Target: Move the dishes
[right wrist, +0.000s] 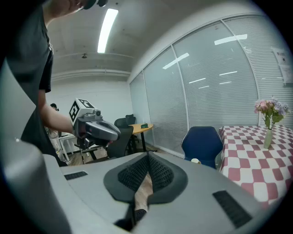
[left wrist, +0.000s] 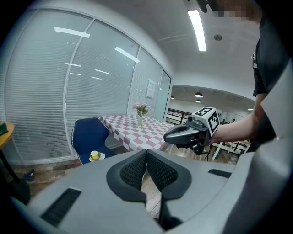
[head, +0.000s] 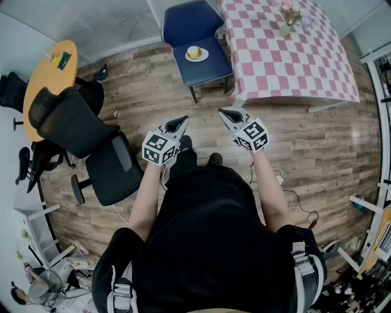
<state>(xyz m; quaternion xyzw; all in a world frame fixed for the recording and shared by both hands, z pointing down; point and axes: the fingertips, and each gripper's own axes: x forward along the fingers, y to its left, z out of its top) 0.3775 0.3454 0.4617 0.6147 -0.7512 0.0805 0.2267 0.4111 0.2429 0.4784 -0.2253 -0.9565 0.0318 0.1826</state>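
A yellow cup on a white saucer point(head: 196, 54) sits on the seat of a blue chair point(head: 194, 36) ahead of me; it also shows as the cup and saucer point(left wrist: 94, 156) in the left gripper view and as a small cup point(right wrist: 196, 161) in the right gripper view. My left gripper point(head: 182, 121) and right gripper point(head: 225, 113) are held side by side over the wooden floor, well short of the chair. Both are shut with nothing between the pads point(left wrist: 137, 170) point(right wrist: 137, 174). Each gripper view shows the other gripper: the right one point(left wrist: 170, 135) and the left one point(right wrist: 115, 133).
A pink-checked table point(head: 287, 61) with a vase of flowers point(head: 287, 18) stands right of the blue chair. A black office chair point(head: 79, 131) and a round yellow table point(head: 52, 70) are at the left. Glass walls with blinds run behind. A cable point(head: 293, 198) lies on the floor at the right.
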